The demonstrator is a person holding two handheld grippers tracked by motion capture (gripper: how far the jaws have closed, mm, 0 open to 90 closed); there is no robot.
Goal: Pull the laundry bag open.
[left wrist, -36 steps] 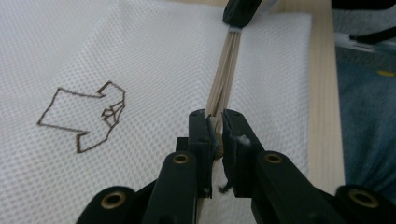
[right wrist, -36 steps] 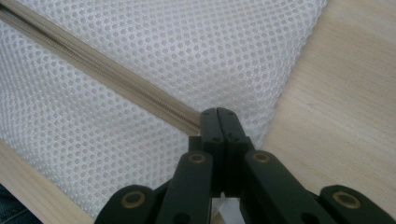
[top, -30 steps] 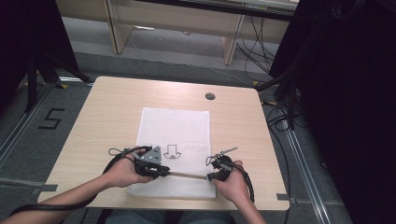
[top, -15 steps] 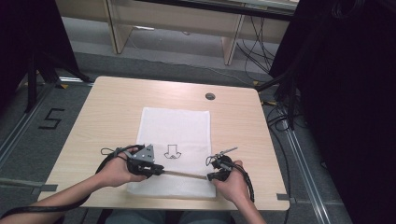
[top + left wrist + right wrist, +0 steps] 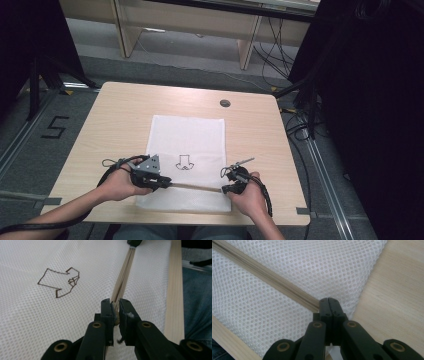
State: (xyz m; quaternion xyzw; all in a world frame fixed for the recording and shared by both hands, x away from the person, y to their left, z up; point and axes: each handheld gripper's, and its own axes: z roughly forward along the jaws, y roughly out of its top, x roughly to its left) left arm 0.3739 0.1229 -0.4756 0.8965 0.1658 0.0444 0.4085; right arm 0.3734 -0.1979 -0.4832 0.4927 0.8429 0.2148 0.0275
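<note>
High view: a white mesh bag [image 5: 189,160] lies on the wooden table [image 5: 120,115], at 6 o'clock from a round grommet [image 5: 225,103]. A black line drawing [image 5: 184,162] marks the bag; a taped "5" [image 5: 56,127] sits on the floor at 9 o'clock.

Left gripper view: the left gripper [image 5: 115,308] is clamped on the zip pull [image 5: 115,315] of the beige zipper [image 5: 125,275], which runs toward 12 o'clock.

Right gripper view: the right gripper [image 5: 329,302] is pressed together on the zipper's end at the bag's edge.
</note>
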